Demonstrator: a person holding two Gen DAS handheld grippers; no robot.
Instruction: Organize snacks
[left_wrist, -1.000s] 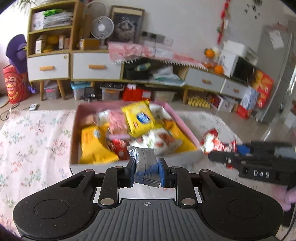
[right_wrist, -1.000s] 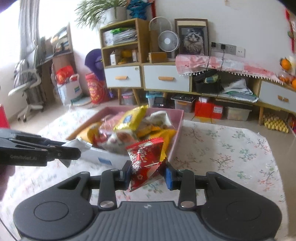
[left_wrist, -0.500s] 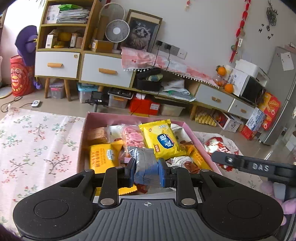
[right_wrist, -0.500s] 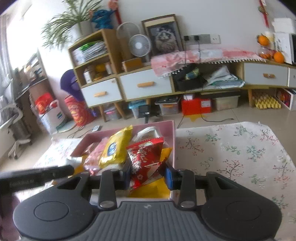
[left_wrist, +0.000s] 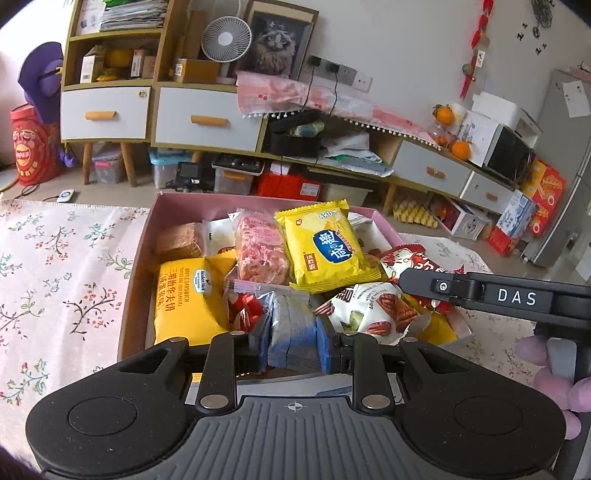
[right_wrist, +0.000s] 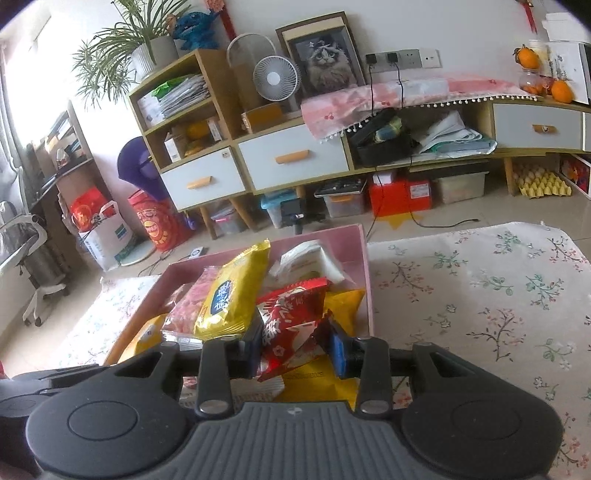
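Observation:
A pink box (left_wrist: 136, 258) on the floral cloth holds several snack packets, among them a yellow one (left_wrist: 325, 247) on top. My left gripper (left_wrist: 293, 341) hangs low over the box's near side with a silver-and-blue packet (left_wrist: 293, 325) between its pads; the jaws are opening slightly and the pads still touch it. My right gripper (right_wrist: 295, 347) is shut on a red packet (right_wrist: 291, 317) above the box's (right_wrist: 369, 280) right part. In the left wrist view the right gripper (left_wrist: 404, 277) reaches in from the right with the red packet (left_wrist: 417, 260).
The floral tablecloth (left_wrist: 55, 277) spreads left of the box and also to its right (right_wrist: 480, 295). A yellow wafer packet (left_wrist: 188, 295) and a white pecan packet (left_wrist: 373, 310) lie near my left fingers. Cabinets and storage bins stand behind the table.
Both grippers moved forward and down from in front of the box to over its contents, each keeping its packet. The right gripper rolled a little.

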